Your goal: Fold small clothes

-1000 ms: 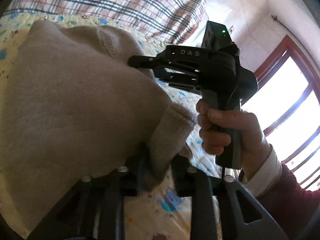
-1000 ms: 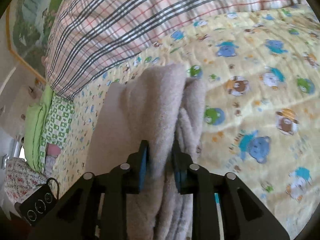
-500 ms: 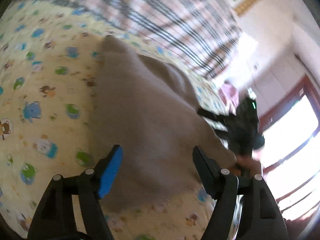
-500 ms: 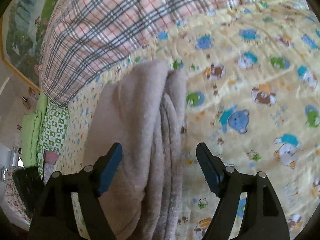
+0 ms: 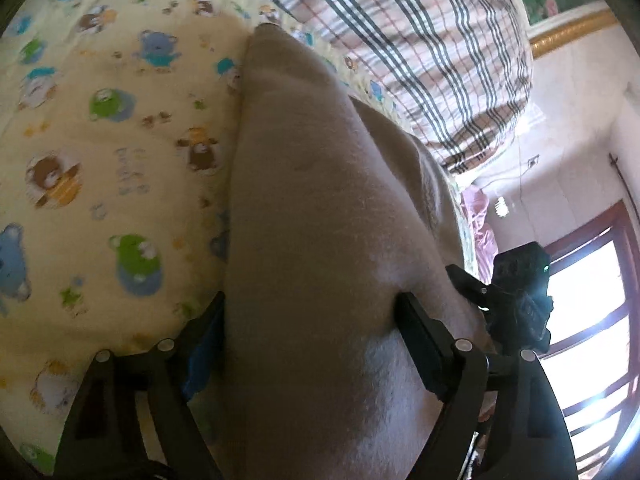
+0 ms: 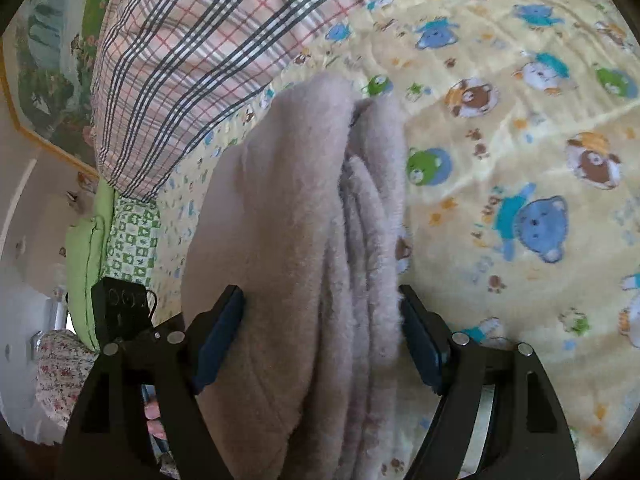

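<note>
Since the earlier frames both grippers have let go of the beige garment (image 6: 288, 240). It now lies folded on the yellow bear-print sheet (image 6: 520, 160), far end just short of the plaid quilt (image 6: 180, 60). Left gripper (image 5: 312, 344): jaws have just been opening, stand wide, the garment's near end fills the gap. Right gripper (image 6: 320, 340): jaws opened, then just closed slightly; fold between pads, grip uncertain. No containers visible.
</note>
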`<move>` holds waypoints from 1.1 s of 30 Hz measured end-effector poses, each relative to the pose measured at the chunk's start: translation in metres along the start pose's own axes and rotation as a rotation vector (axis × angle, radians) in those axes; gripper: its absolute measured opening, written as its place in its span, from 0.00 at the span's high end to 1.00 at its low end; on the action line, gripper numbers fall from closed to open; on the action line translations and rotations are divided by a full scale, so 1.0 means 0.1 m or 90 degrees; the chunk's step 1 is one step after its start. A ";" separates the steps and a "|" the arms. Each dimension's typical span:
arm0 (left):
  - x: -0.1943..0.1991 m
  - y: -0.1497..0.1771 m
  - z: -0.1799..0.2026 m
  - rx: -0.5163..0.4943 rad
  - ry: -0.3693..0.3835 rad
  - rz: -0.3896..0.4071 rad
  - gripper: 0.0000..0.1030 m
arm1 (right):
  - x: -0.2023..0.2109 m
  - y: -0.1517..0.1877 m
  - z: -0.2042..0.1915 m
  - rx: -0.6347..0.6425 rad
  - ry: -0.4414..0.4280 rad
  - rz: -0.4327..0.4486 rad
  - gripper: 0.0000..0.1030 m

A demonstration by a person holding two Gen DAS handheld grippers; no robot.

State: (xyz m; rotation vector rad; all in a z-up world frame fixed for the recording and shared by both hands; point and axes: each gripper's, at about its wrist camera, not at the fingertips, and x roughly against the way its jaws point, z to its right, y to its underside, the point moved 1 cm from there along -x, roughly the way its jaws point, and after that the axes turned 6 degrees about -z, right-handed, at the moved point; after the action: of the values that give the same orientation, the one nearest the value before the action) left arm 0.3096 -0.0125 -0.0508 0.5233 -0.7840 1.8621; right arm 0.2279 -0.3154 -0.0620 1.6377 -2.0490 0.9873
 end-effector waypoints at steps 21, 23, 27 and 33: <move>1.78 1.01 -0.33 -0.005 -0.029 0.107 0.50 | -0.65 0.84 -1.25 0.088 -0.144 -0.075 0.63; 1.80 1.10 -0.44 0.008 -0.041 0.102 0.50 | -0.75 0.91 -1.26 0.085 -0.143 -0.089 0.63; 1.66 1.23 -0.65 0.014 -0.080 0.082 0.42 | -0.88 1.01 -1.17 0.073 -0.092 -0.101 0.63; 1.68 1.22 -0.74 0.038 -0.060 0.086 0.35 | -0.73 0.96 -1.17 0.085 -0.015 -0.086 0.42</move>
State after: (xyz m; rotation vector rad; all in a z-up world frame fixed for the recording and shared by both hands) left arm 0.1304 0.1126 -0.0254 0.6117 -0.8461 2.0019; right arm 0.1384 -0.1729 -0.0558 1.8372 -1.8938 1.0815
